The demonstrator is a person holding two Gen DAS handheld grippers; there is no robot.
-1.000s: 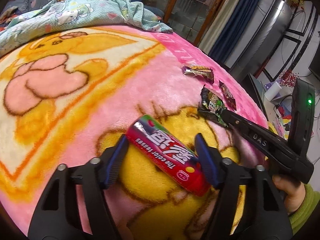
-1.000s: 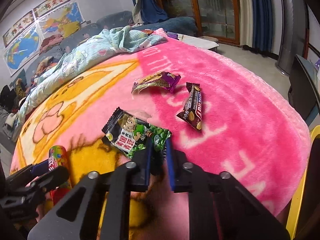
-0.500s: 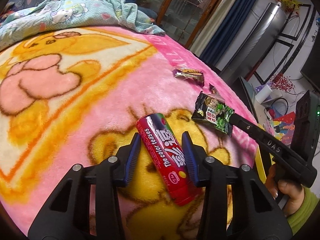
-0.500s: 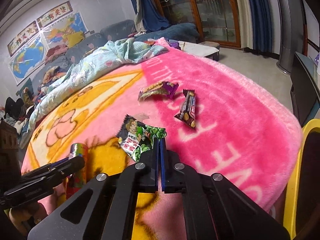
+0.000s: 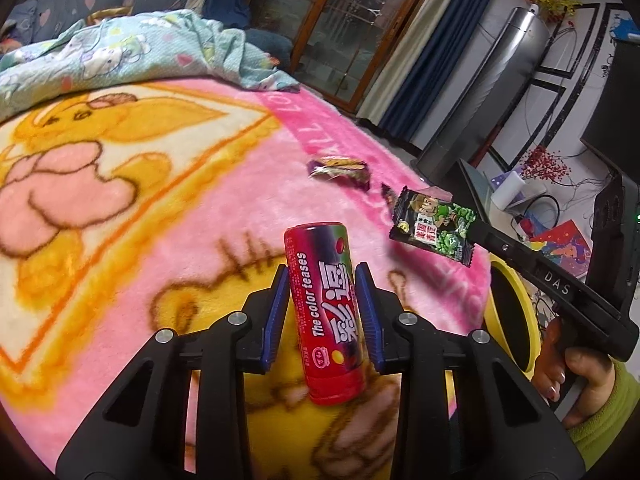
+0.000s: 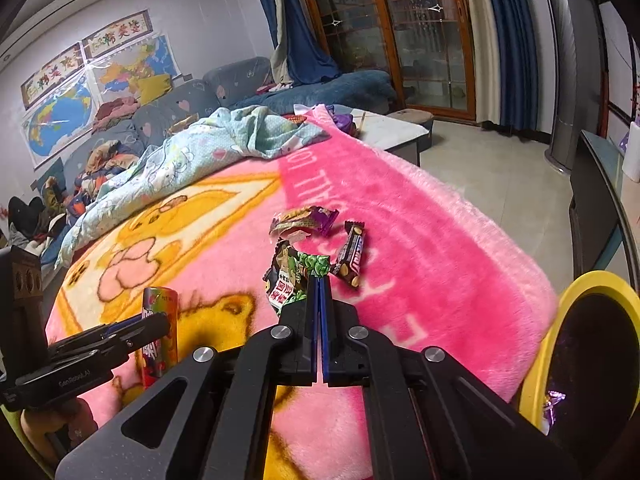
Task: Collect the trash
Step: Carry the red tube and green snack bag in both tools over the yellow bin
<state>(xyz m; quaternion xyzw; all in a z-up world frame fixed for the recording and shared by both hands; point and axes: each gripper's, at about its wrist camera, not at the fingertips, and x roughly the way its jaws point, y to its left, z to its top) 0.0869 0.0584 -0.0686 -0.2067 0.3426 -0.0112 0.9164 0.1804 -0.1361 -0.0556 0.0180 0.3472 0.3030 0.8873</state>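
Red candy tube (image 5: 327,312) sits between the left gripper (image 5: 323,276) pads, which have just been closing and now press its sides, tube tilted up off the pink blanket (image 5: 224,200). Right gripper (image 6: 319,280) (angled down, hand (image 5: 576,380) on its grip) is clamped tight on a green snack wrapper (image 6: 294,276), lifted near the yellow bin (image 6: 576,292). Two more wrappers (image 6: 304,220) lie beyond.

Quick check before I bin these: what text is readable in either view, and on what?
"The color teases": red candy tube in the left claw.
"DAS": arm of the right claw.
"GenRobot.AI": left claw's arm, right wrist view.
"LL LO": pink blanket, partial.
Green snack packet, wall posters: unreadable.
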